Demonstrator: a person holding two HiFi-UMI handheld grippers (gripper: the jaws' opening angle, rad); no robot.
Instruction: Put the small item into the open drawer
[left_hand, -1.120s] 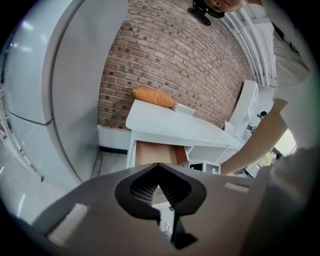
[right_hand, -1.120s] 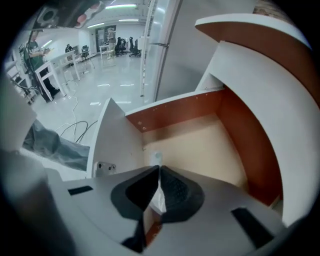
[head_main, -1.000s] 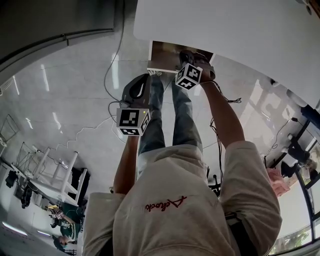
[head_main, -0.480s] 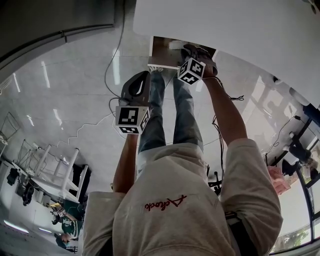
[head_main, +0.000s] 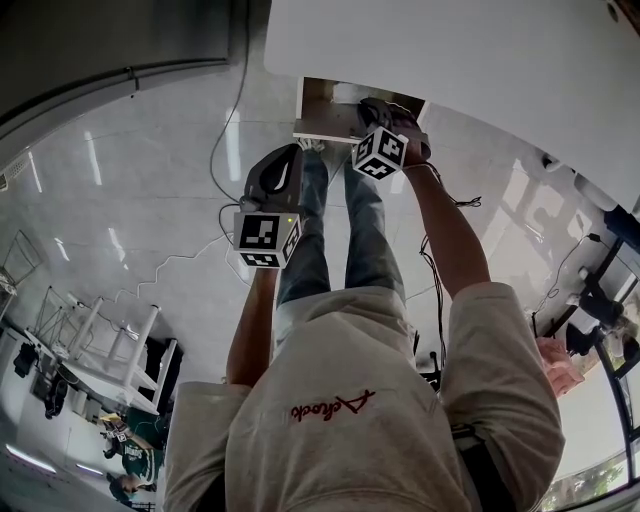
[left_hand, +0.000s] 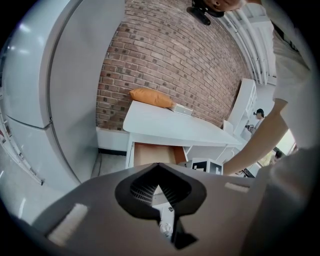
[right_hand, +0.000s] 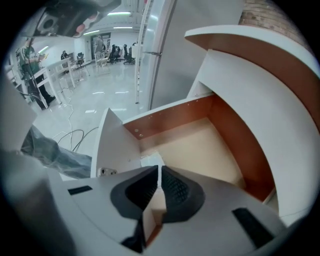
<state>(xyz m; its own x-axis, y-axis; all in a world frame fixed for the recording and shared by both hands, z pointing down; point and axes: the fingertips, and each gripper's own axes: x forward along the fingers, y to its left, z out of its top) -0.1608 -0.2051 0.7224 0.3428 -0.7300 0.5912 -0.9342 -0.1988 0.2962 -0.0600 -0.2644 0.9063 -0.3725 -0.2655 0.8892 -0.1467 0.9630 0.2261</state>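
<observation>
The open drawer (head_main: 322, 105) sticks out from under the white desk (head_main: 470, 60); its pale wooden floor (right_hand: 200, 150) fills the right gripper view. A small whitish item (right_hand: 150, 160) lies on that floor near the front corner and shows as a pale patch (head_main: 346, 92) in the head view. My right gripper (right_hand: 159, 170) hovers over the drawer just behind the item, its jaws shut to a thin slit with nothing between them. My left gripper (left_hand: 159, 167) hangs lower and to the left, away from the drawer (left_hand: 152, 152), jaws shut and empty.
The person's legs in jeans (head_main: 335, 230) stand in front of the drawer on glossy white floor tiles (head_main: 150, 200). An orange cushion (left_hand: 150, 97) lies on the desk against a brick wall (left_hand: 175, 60). Cables (head_main: 225, 130) trail over the floor.
The right gripper dipped toward the drawer and came back slightly. A pale item now shows on the drawer floor that was not visible one second ago. The left gripper barely moved.
</observation>
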